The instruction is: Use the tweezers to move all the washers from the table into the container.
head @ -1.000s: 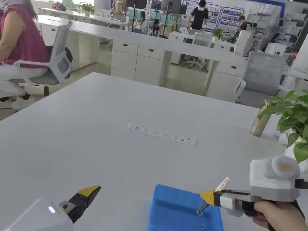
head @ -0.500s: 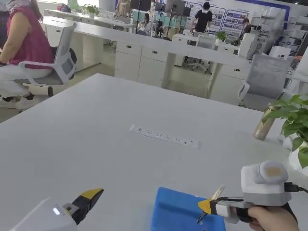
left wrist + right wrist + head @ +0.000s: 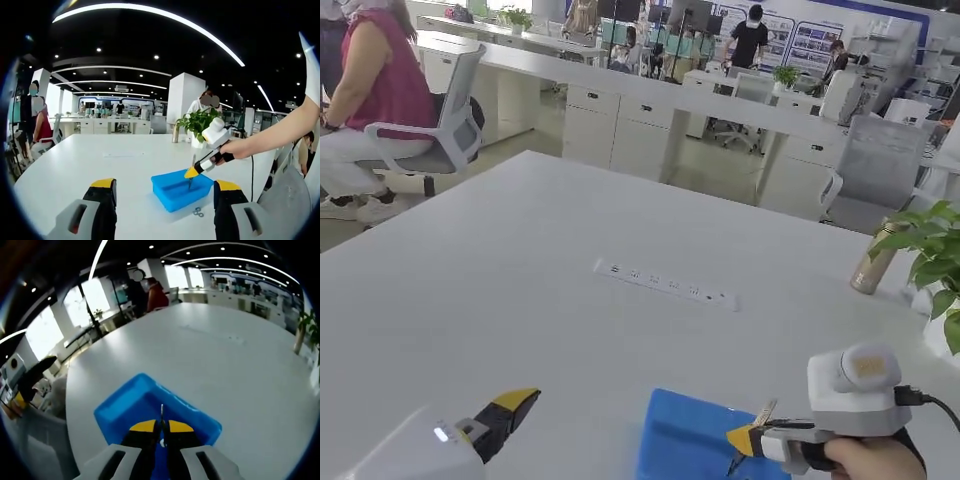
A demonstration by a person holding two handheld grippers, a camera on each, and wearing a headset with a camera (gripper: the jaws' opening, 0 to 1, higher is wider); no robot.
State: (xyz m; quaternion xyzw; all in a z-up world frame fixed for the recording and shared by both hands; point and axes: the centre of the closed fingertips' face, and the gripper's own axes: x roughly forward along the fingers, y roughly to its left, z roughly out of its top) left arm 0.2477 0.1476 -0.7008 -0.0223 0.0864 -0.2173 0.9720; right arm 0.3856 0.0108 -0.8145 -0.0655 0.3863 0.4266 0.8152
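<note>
A blue container stands on the white table near its front edge. My right gripper, held in a hand, is shut on thin metal tweezers, whose tips point down into the container. In the right gripper view the jaws pinch the tweezers over the blue container; whether the tips hold a washer I cannot tell. Two small washers lie on the table beside the container. My left gripper stands open to the container's left, with nothing between its fingers.
A white power strip lies mid-table. A potted plant and a bottle stand at the far right edge. A person sits on an office chair beyond the table's left edge.
The head camera has shifted a little. My right gripper with the tweezers has drifted slightly left and stays over the blue container. The left gripper has kept its place.
</note>
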